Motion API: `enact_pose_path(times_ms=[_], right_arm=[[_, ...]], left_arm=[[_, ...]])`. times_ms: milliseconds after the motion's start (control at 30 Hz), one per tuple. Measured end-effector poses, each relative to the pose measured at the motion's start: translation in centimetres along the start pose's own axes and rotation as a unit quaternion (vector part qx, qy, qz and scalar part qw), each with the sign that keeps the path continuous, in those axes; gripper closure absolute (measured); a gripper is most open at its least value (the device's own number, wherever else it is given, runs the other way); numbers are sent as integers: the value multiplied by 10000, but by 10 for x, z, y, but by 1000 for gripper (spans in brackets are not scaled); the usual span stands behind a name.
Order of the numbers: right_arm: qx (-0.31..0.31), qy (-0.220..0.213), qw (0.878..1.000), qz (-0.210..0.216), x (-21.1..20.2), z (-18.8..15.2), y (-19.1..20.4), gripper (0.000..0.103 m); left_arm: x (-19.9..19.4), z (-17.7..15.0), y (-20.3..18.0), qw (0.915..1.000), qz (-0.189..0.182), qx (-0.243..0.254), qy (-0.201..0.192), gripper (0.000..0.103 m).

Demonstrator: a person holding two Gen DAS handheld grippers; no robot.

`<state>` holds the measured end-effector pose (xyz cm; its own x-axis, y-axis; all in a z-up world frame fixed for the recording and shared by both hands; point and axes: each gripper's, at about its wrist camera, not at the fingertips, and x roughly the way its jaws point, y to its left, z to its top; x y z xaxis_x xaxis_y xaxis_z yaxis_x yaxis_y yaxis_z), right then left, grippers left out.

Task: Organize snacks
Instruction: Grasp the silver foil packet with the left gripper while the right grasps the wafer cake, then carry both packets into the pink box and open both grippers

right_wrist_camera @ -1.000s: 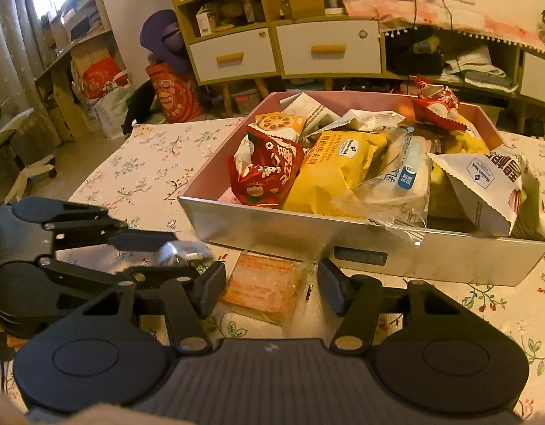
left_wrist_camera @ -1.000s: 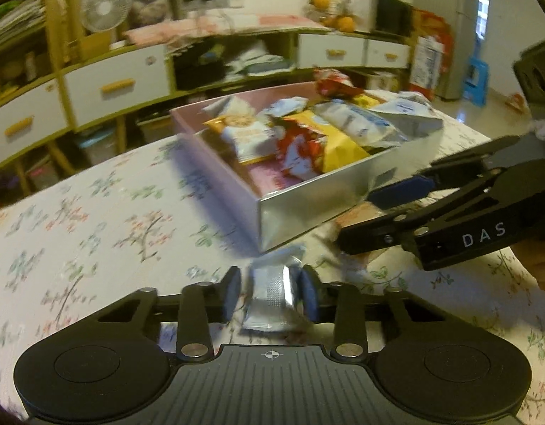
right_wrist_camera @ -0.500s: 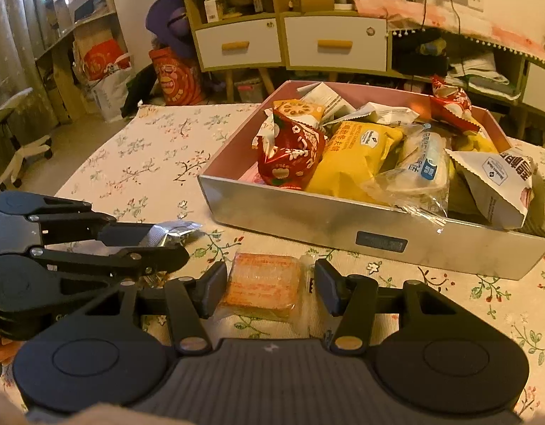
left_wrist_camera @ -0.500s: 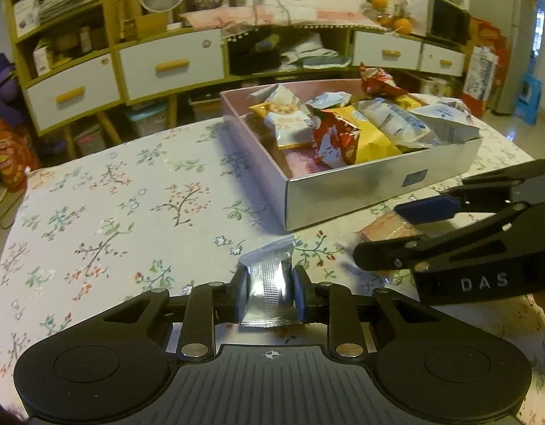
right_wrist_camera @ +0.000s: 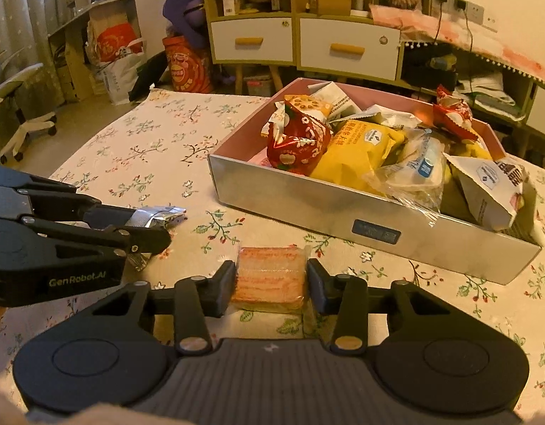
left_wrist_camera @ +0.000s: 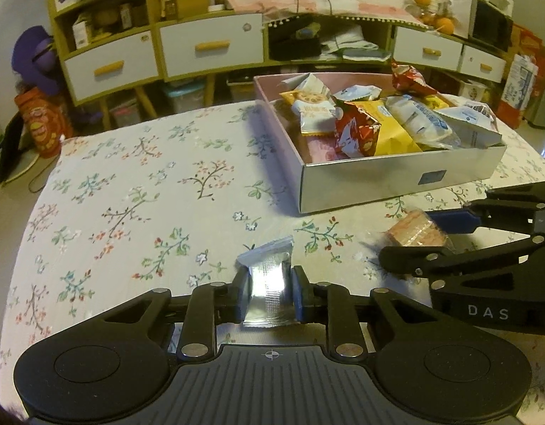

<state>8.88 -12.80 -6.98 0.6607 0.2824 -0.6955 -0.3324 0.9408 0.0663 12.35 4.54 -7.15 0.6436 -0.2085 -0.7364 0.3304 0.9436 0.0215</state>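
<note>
1. While I am looking along my left gripper (left_wrist_camera: 269, 295), its fingers are pinching a silver foil packet (left_wrist_camera: 269, 283) from both sides, with the crimped end sticking out ahead of the tips.
2. In the right wrist view, my right gripper (right_wrist_camera: 270, 285) is bracketing a clear-wrapped pink wafer pack (right_wrist_camera: 269, 279); the left finger is touching the wrapper and the right finger is sitting right at its edge, so I am calling it closed on the pack.
3. The wafer pack is lying on the floral tablecloth (right_wrist_camera: 148, 148), and I cannot tell whether the foil packet is resting on the cloth or is raised off it.
4. Ahead of my right gripper and slightly to its right, the silver-sided box (right_wrist_camera: 343, 212) is sitting full of snacks: a red bag (right_wrist_camera: 297, 145), a yellow bag (right_wrist_camera: 357, 152) and a clear bag with a blue label (right_wrist_camera: 414, 173) are crowding against its near wall.
5. From my left gripper, the same box is standing ahead and to the right, and my right gripper is reaching in from the right side, near mine but apart.
</note>
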Motion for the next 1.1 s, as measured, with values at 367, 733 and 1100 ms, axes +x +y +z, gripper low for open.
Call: enact_pose_path(times_ms=[367,733,1100], right_arm=[[225,134,9997,-3,-13,-2,-12,66],[621,-40,9980,60,-31,3,-36,66],[1023,-476,9935,153,-53,19,-59,66]], left_arm=[[-12,2,-13,9998,-3,-167,130,87],[-28,10,-32,9997,-124,-194,62,88],[-44,45,-43,9984,-327,-346,-311,88]])
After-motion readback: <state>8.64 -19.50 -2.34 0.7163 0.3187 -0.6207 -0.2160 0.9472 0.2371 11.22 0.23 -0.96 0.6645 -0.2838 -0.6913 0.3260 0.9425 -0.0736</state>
